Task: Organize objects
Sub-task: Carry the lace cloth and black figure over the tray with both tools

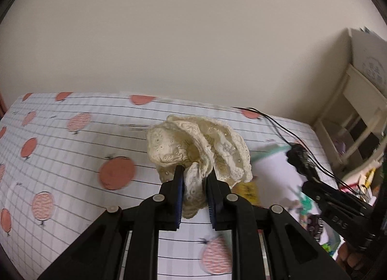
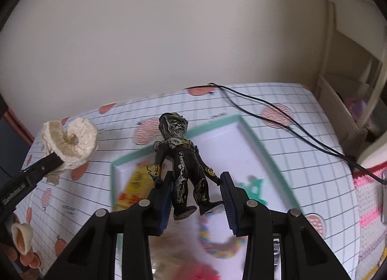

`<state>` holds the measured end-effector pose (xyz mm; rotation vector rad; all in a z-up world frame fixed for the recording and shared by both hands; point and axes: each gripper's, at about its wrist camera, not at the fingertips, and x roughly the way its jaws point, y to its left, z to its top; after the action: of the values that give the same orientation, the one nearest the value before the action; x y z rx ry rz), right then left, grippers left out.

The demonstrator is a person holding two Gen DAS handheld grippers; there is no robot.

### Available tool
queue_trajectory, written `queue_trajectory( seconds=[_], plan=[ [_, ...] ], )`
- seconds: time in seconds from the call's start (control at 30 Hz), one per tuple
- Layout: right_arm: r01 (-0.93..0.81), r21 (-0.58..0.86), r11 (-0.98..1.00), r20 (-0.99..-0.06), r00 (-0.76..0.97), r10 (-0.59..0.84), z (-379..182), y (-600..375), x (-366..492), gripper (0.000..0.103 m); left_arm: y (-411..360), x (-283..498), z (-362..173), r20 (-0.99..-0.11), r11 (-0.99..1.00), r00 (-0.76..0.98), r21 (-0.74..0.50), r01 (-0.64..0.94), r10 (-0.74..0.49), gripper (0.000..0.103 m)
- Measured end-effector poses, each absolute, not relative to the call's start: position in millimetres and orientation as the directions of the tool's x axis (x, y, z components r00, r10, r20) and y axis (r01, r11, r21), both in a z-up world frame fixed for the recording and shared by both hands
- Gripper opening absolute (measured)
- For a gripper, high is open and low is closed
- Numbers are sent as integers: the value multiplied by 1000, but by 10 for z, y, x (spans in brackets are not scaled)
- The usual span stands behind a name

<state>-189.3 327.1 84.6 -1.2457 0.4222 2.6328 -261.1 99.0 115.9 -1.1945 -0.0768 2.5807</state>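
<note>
Scrunchie (image 1: 193,149), cream lace, sits pinched in the left claw (image 1: 194,183) above the fruit-print desk (image 1: 72,159). From the right wrist, the right claw (image 2: 197,190) grips a dark figurine (image 2: 183,159) by its legs above a white tray (image 2: 241,149).

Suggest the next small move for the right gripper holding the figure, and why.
Probably lower the right gripper toward the teal-rimmed tray and release. The dark toy figure hangs between its fingers directly above the tray's white floor, where a yellow packet already lies.
</note>
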Motion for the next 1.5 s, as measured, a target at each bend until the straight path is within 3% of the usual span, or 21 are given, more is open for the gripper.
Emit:
queue_trajectory(
  seconds=[0.3, 1.27, 1.37, 1.5],
  plan=[
    [-309, 80, -948, -777, -615, 135, 839, 3514, -1758, 40, 1544, -2514, 1046, -760, -923, -546, -189, -335, 354, 18],
    [-282, 64, -957, -831, -546, 106, 533, 3488, -1822, 42, 2064, -2312, 688, -832, -889, -445, -117, -442, 331, 20],
    [-282, 63, -957, -834, -542, 105, 519, 3492, -1819, 42, 2086, -2294, 674, -834, -885, -437, -122, -449, 336, 21],
    [-291, 79, -954, -838, -537, 94, 543, 3513, -1816, 44, 2100, -2270, 684, -836, -883, -430, -126, -452, 340, 33]
  ],
)
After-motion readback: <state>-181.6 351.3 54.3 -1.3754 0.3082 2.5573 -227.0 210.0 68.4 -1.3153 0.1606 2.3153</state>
